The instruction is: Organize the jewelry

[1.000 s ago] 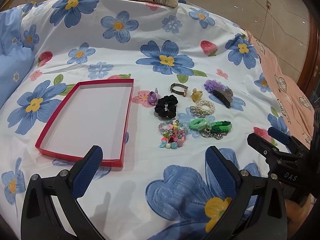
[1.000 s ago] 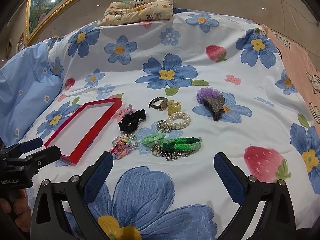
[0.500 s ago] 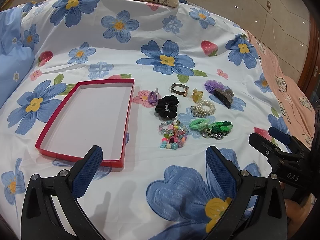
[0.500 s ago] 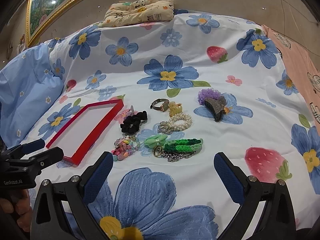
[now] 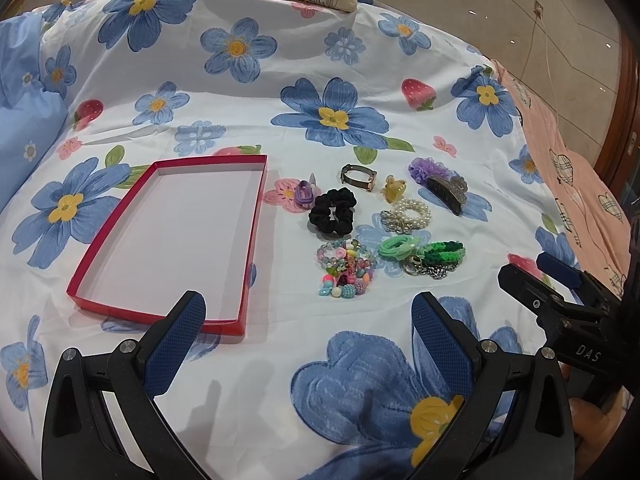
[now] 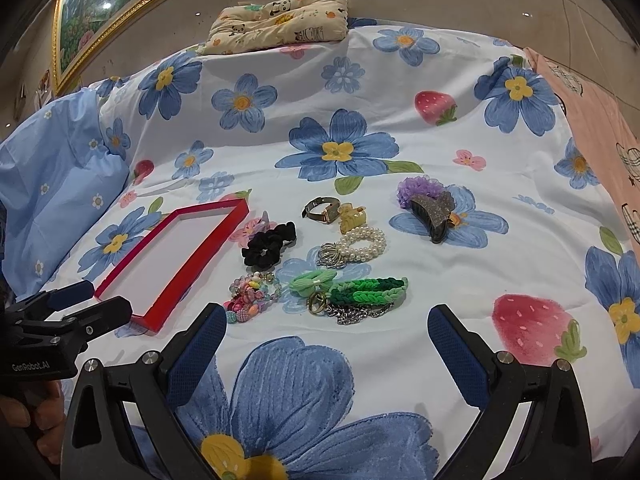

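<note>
An empty red tray (image 5: 256, 208) (image 6: 188, 268) lies on the flowered bedsheet. Right of it lie jewelry pieces: a black scrunchie (image 5: 333, 212) (image 6: 269, 245), a beaded bracelet (image 5: 346, 266) (image 6: 250, 296), a pearl bracelet (image 5: 410, 214) (image 6: 360, 245), green bands with a chain (image 5: 424, 256) (image 6: 356, 294), a watch (image 5: 358, 177) (image 6: 322, 209), a yellow clip (image 5: 393, 188), a dark hair claw (image 5: 446, 190) (image 6: 434, 212) and a purple clip (image 5: 305, 194). My left gripper (image 5: 310, 320) is open and empty, near the tray's front corner. My right gripper (image 6: 326, 330) is open and empty, just before the green bands.
A patterned pillow (image 6: 280, 16) lies at the bed's far end. A light blue pillow (image 6: 52, 176) is on the left, a pink cloth (image 5: 576, 184) along the right edge. The right gripper shows in the left wrist view (image 5: 560, 296).
Both grippers have crept slightly forward toward the jewelry. Nothing on the bed has moved.
</note>
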Demonstrator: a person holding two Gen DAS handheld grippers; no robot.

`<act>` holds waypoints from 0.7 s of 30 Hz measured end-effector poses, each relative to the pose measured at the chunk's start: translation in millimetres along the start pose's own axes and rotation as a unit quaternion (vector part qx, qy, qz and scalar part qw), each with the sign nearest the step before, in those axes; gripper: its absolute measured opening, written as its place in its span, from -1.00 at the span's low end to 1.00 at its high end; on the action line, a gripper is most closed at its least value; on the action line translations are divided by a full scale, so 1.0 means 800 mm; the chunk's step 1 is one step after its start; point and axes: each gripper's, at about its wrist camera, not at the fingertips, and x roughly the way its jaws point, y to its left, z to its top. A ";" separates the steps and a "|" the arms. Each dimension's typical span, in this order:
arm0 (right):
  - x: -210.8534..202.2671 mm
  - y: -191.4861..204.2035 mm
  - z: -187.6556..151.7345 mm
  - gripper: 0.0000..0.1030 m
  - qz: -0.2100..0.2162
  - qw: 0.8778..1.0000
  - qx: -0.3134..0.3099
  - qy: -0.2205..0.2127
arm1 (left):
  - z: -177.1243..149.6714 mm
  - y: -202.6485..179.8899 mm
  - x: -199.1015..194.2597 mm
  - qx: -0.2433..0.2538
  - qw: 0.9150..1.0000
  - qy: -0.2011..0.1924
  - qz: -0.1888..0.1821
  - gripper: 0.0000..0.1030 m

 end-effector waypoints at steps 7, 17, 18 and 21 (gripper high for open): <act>0.001 0.000 0.001 0.98 0.001 1.000 0.002 -0.001 | -0.001 0.001 0.005 -0.001 1.000 0.004 -0.009 1.00; 0.014 -0.016 0.014 0.97 0.007 1.000 0.021 0.007 | 0.016 0.005 0.023 -0.004 1.000 0.019 -0.014 1.00; 0.016 -0.018 0.017 0.97 0.008 1.000 0.023 0.007 | 0.019 0.007 0.025 -0.006 1.000 0.021 -0.016 1.00; 0.023 -0.022 0.023 0.94 0.012 0.999 0.028 0.010 | 0.029 0.011 0.033 -0.008 0.999 0.026 -0.020 1.00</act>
